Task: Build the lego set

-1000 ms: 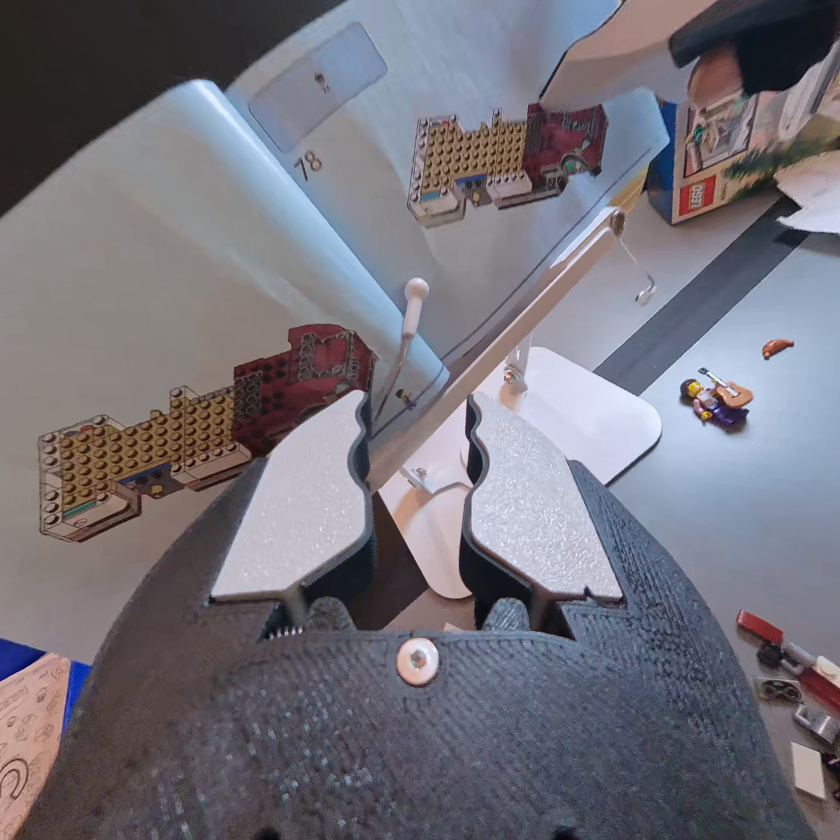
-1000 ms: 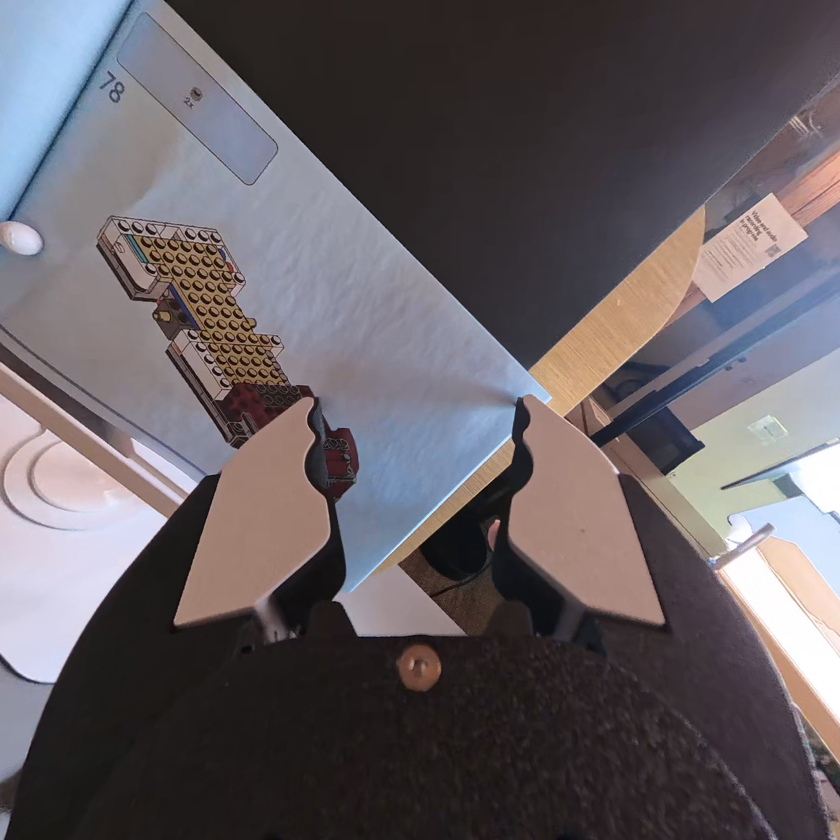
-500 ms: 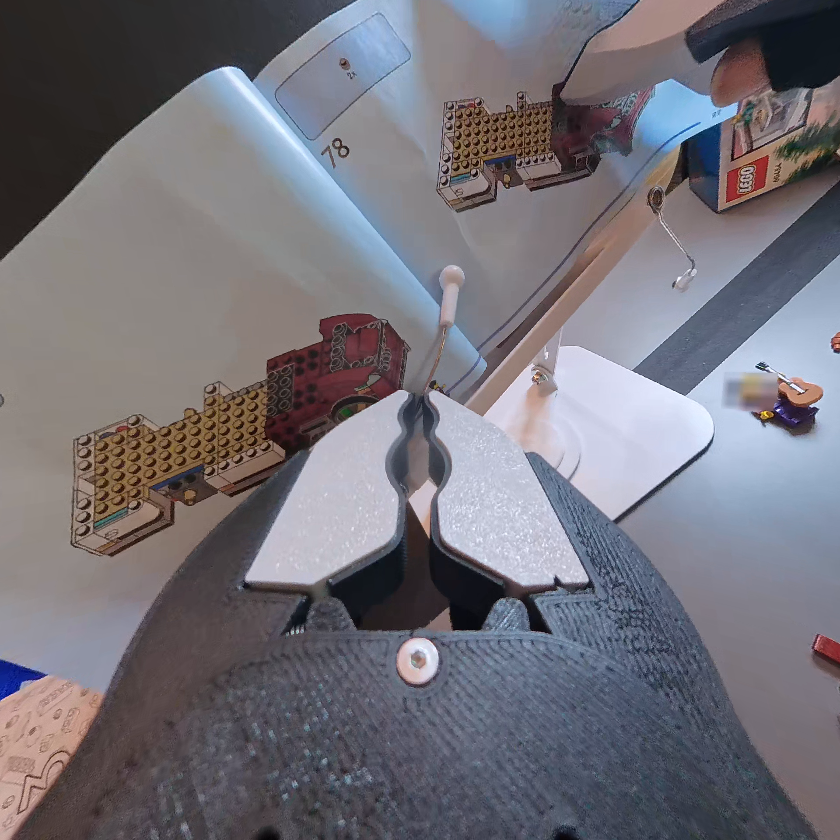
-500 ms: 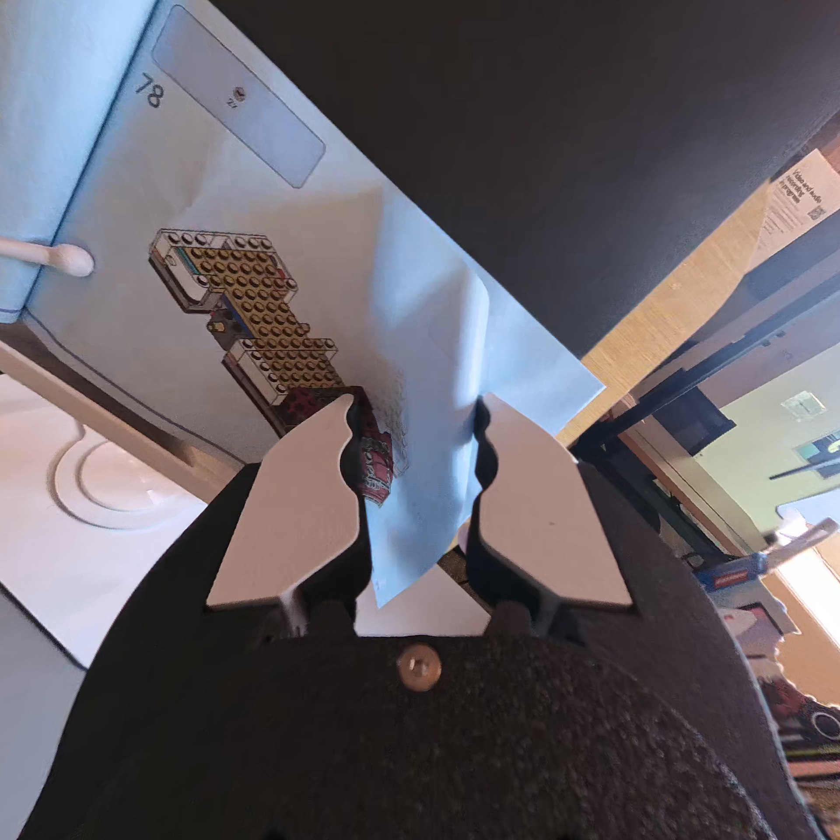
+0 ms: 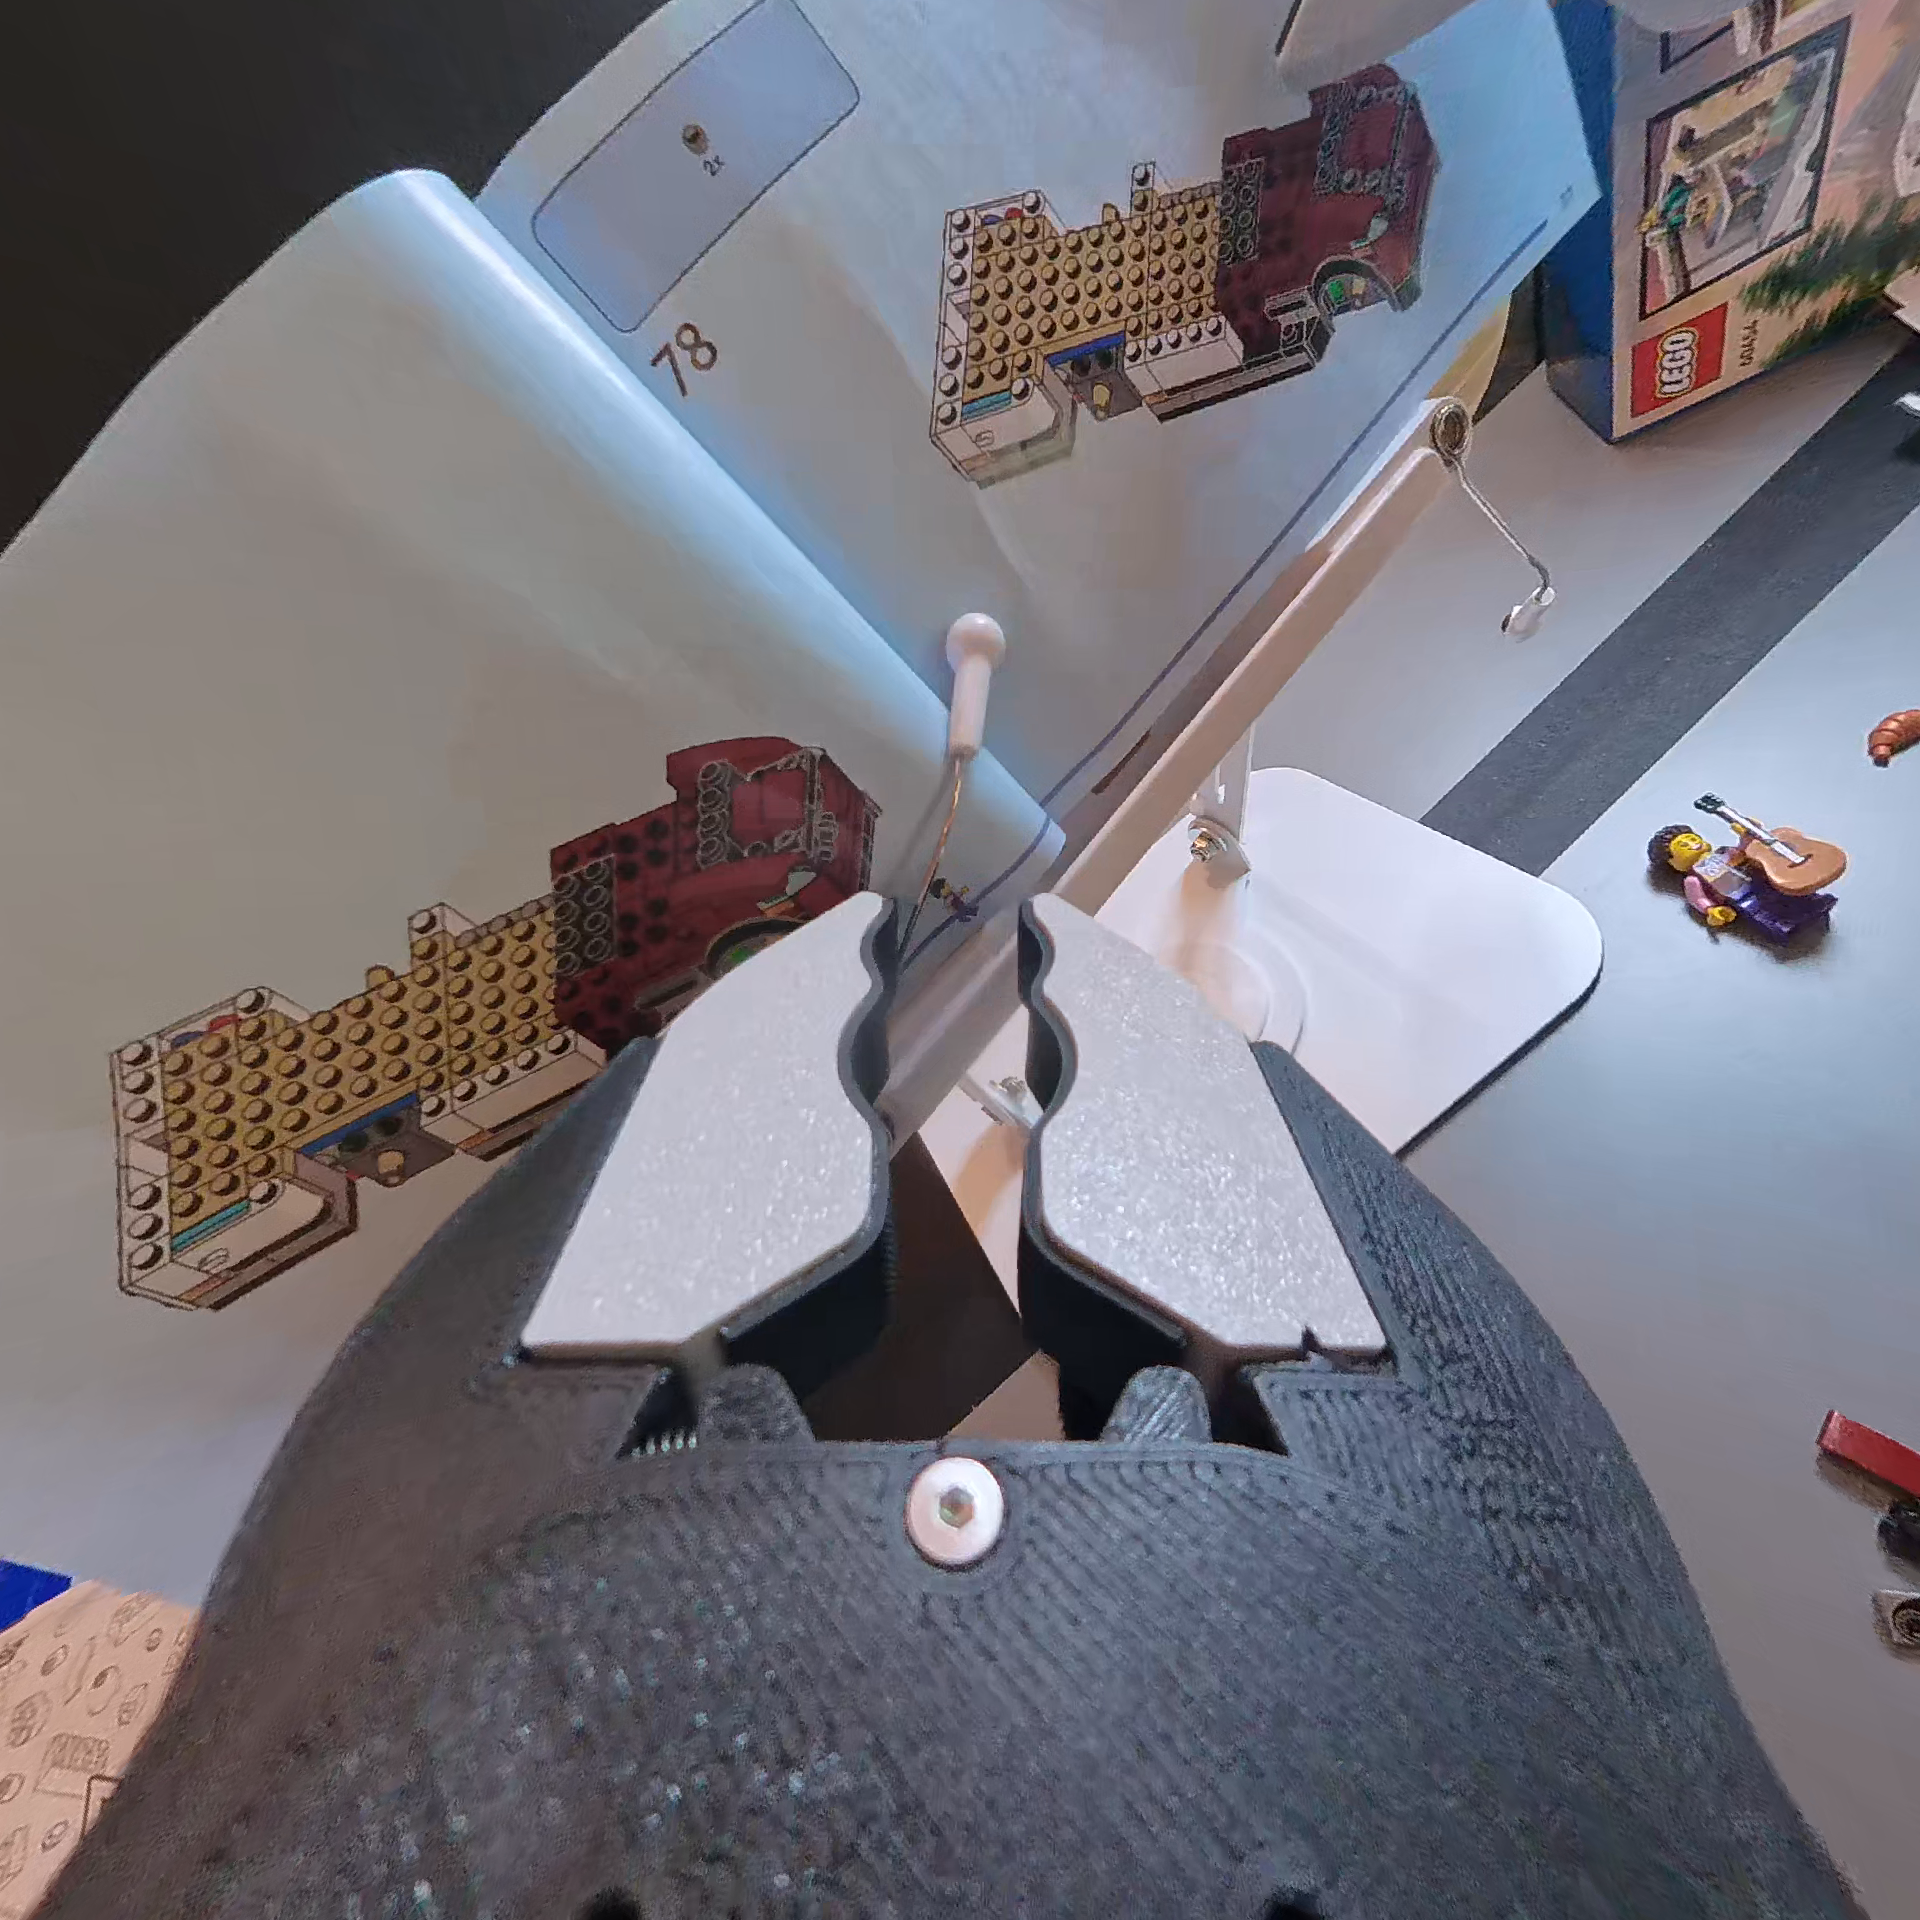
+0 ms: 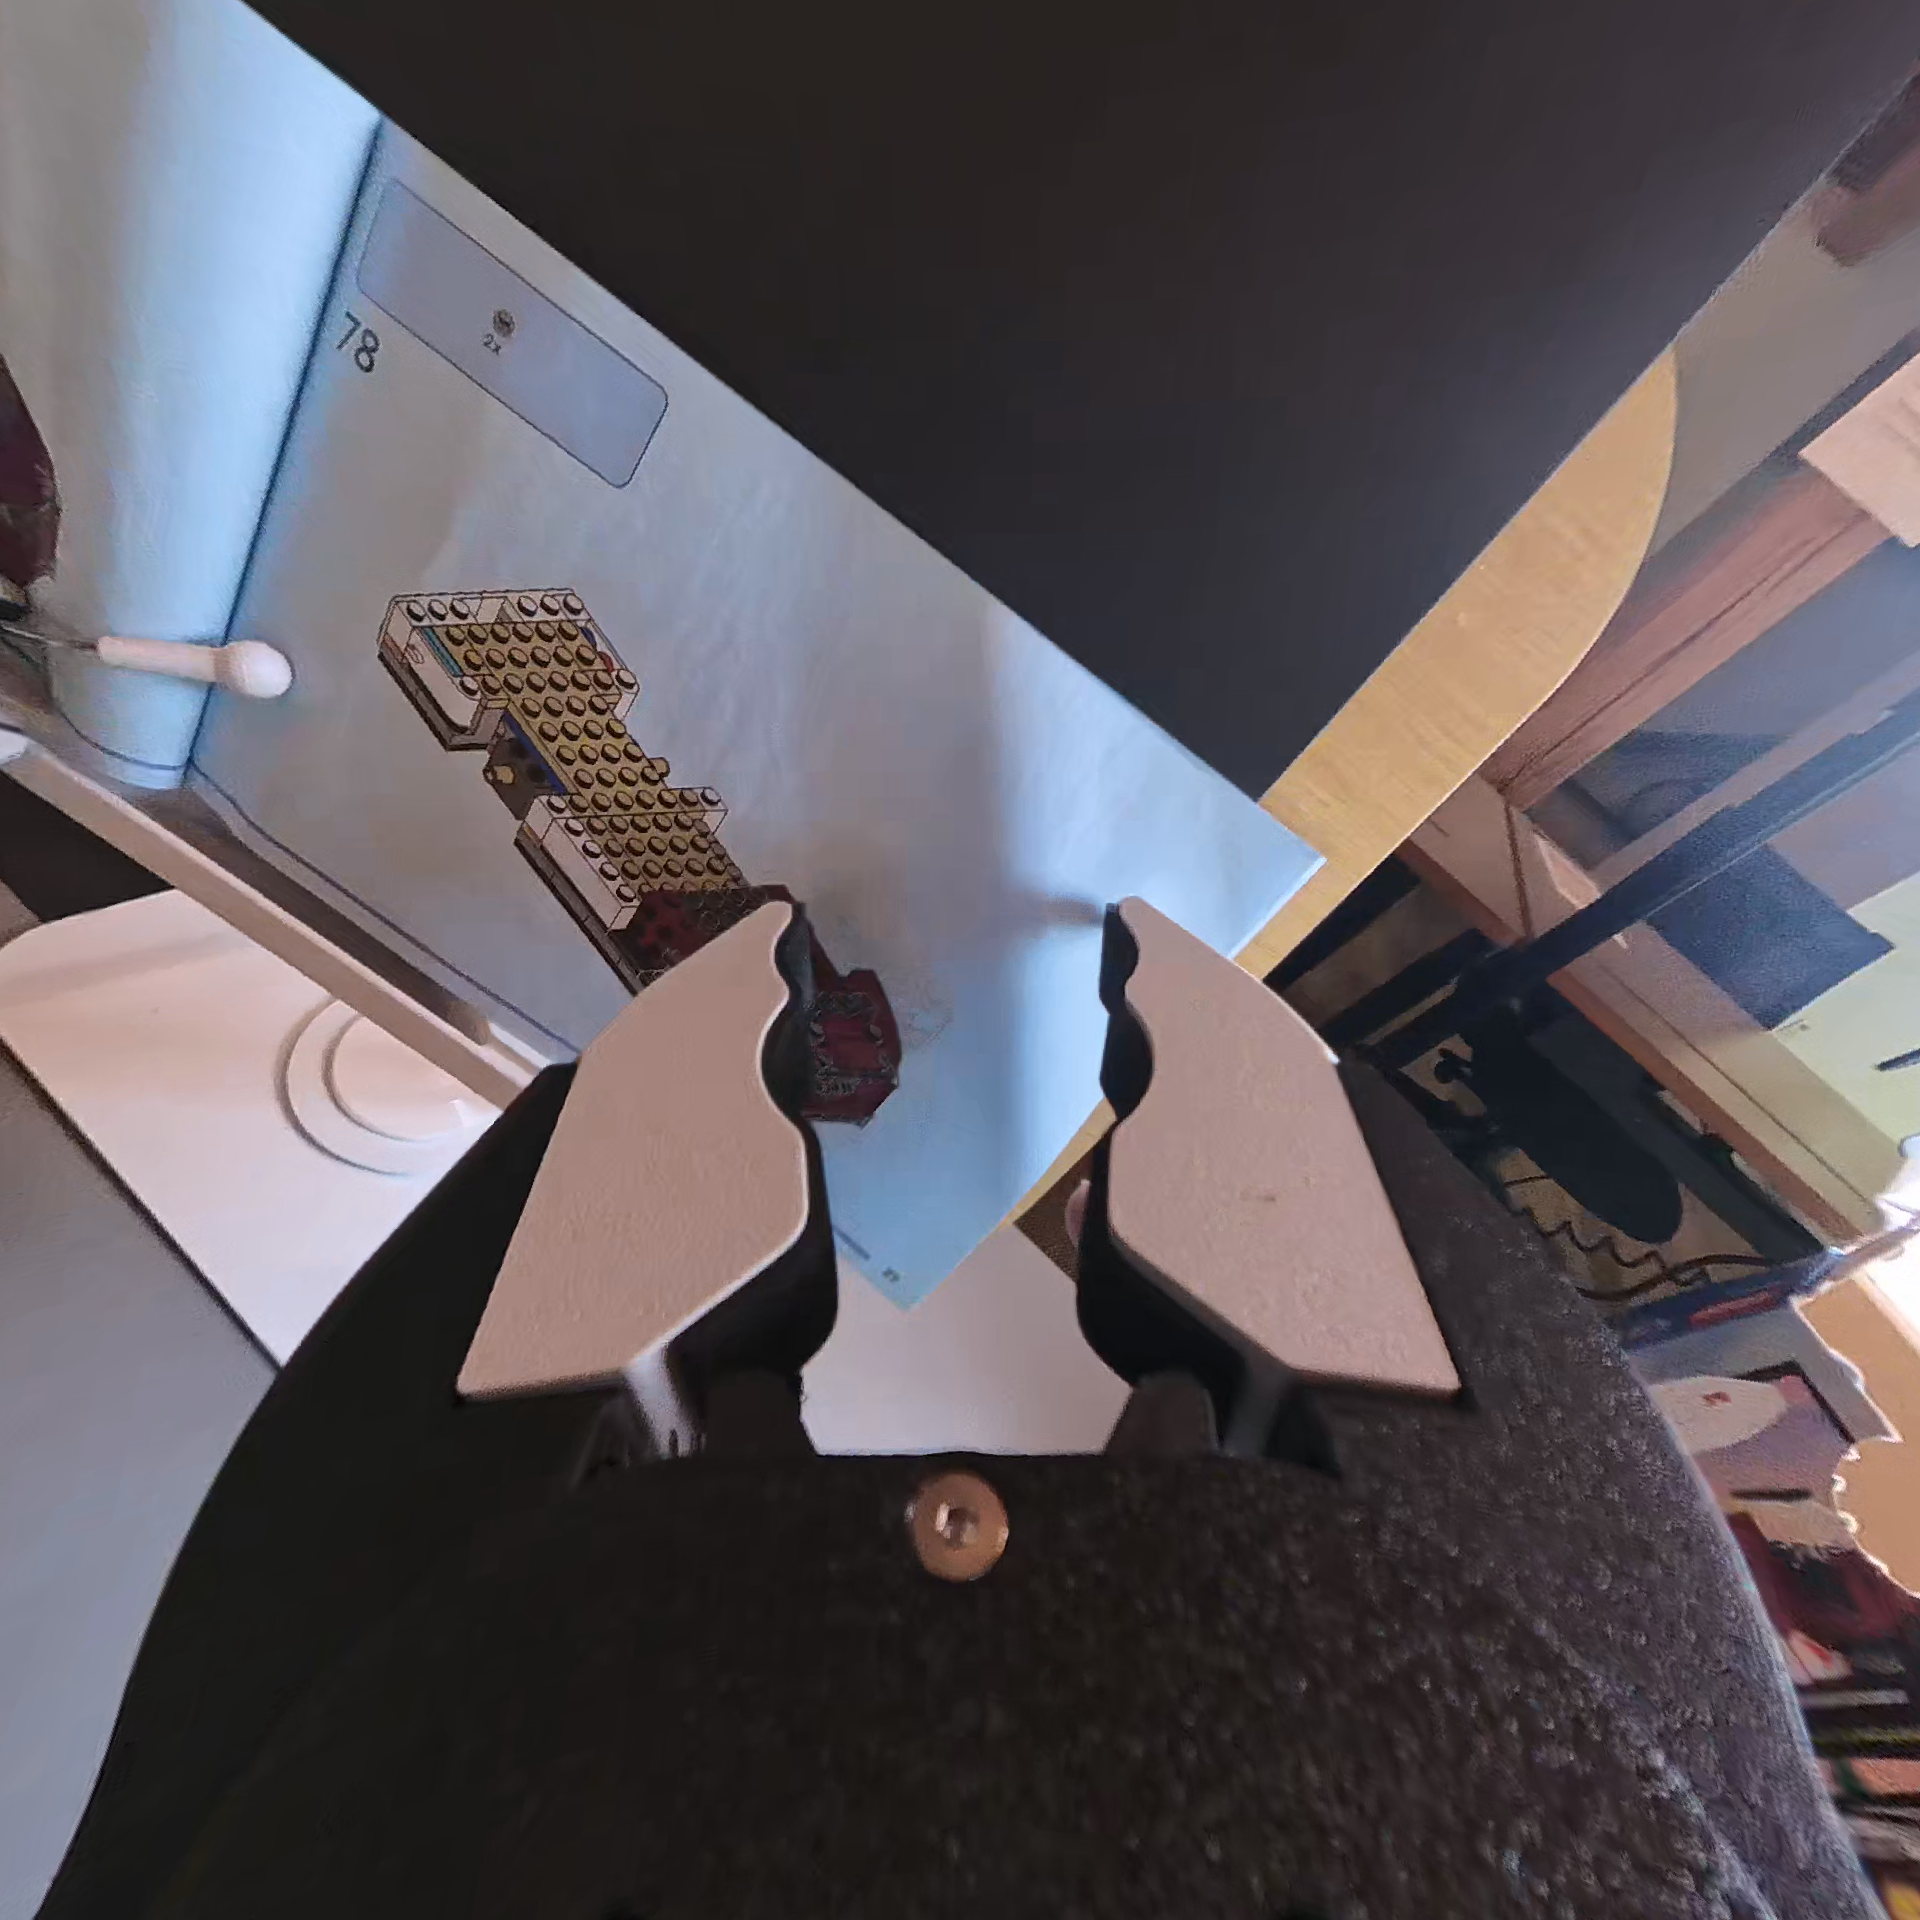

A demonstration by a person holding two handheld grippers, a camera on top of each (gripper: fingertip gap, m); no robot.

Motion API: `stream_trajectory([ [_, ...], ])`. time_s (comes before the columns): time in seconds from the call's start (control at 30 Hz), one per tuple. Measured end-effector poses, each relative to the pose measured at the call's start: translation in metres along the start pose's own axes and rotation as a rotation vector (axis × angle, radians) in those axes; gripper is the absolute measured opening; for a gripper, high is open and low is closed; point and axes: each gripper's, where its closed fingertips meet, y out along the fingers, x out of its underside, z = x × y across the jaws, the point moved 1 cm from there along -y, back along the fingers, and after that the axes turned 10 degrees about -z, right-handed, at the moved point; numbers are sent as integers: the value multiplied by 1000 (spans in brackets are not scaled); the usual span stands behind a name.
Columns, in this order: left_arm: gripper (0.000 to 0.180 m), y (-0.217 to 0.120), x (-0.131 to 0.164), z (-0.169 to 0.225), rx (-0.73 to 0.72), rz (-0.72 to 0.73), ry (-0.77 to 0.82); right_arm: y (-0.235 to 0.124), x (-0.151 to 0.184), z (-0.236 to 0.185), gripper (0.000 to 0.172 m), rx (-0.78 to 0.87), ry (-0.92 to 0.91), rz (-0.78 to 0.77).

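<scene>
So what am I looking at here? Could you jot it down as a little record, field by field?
Setting: grey tabletop with a white book stand
On the stand: open instruction booklet with brick-model drawings
Page holder: white-tipped wire arm rests across the left page
Left gripper: open, its fingers either side of the stand's ledge, gripping nothing
Right gripper: open, close to the lower corner of the right page, not pinching it
Nearby: toy figure with guitar, set box, loose pieces
</scene>
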Motion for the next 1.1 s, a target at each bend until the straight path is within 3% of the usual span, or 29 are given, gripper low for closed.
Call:
stream_trajectory([
  [0.23, 4, 0, 0, -8, -44, 1, 46, -1, 9, -26, 2, -86, -32, 40],
  [0.33, 3, -1, 1, -8, -37, 17, 34, -6, 8, -23, 0, -64, -34, 78],
  [0.37, 3, -1, 1, -8, -40, 24, 28, -9, 5, -17, 5, -29, -42, 102],
  [0.5, 4, -1, 1, -8, -50, 39, 17, -4, -6, 5, 70, 35, -42, 86],
  [0.6, 3, -1, 0, -7, -37, 59, -5, 9, -4, 10, 78, 55, -72, 33],
  [0.93, 3, -3, 0, -6, -18, 112, -53, 6, 1, -12, 10, 18, -115, 47],
  [1.1, 2, -10, -1, -12, -27, 192, -143, -17, 3, -40, 1, -225, -20, 86],
])
